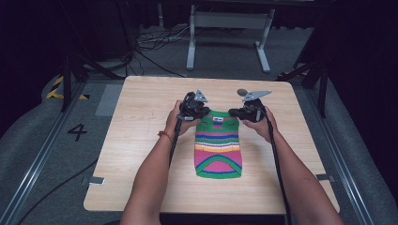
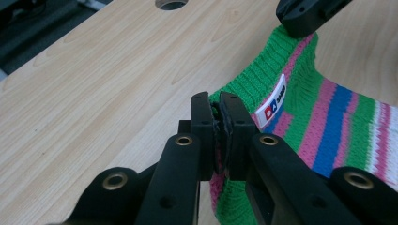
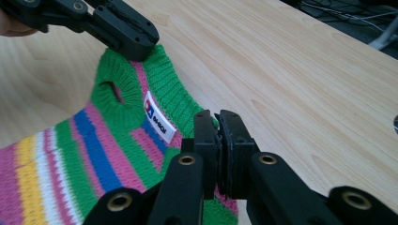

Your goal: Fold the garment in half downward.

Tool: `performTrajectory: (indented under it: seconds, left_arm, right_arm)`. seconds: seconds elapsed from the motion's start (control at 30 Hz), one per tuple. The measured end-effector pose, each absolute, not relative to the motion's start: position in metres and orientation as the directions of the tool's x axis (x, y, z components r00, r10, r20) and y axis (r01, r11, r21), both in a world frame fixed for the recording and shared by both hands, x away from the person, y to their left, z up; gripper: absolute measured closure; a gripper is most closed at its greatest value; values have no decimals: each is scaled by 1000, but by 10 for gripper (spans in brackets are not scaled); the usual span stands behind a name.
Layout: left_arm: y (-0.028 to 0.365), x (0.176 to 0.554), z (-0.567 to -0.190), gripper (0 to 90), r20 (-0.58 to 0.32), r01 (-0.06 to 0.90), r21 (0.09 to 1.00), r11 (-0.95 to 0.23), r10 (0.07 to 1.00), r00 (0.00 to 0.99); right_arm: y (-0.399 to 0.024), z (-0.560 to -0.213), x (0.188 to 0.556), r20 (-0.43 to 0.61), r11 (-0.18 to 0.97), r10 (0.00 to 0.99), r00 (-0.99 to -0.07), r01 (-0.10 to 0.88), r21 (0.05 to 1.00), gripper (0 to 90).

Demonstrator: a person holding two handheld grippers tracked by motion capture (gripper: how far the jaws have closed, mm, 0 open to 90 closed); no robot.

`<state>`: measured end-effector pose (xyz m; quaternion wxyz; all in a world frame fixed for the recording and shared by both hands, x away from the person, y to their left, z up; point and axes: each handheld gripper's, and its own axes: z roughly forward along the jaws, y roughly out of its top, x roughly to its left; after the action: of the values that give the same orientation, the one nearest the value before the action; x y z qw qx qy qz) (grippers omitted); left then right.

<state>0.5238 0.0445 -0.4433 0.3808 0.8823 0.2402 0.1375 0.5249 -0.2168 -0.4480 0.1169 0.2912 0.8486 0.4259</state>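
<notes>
A small striped knit sweater [image 1: 218, 149], green with pink, blue, white and yellow bands and a white label [image 2: 273, 101], hangs stretched toward me over the wooden table [image 1: 141, 140]. My left gripper [image 1: 199, 114] is shut on the green collar edge at the sweater's left top corner [image 2: 218, 105]. At the right top corner my right gripper [image 1: 233, 113] is shut on the same collar [image 3: 217, 123]. In the left gripper view the right gripper's jaw tip [image 2: 305, 18] pinches the far collar; in the right gripper view the left gripper [image 3: 126, 35] does likewise.
The table's far edge has a round hole [image 2: 171, 4]. Beyond the table stand a grey metal frame [image 1: 230, 33] and loose cables [image 1: 150, 42] on the floor. Dark stands flank the table at both sides. Bare wood surrounds the sweater.
</notes>
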Motion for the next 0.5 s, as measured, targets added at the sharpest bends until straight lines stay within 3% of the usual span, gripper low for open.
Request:
performTrajectory:
  seconds: [0.3, 0.5]
  left_arm:
    - [43, 488, -431, 852, 137, 203, 748, -632, 447, 884]
    - [49, 470, -429, 853, 138, 177, 760, -626, 421, 897]
  right_arm:
    - [-221, -439, 500, 41, 469, 547, -836, 346, 813, 866]
    - [-225, -436, 484, 49, 476, 505, -862, 325, 817, 865]
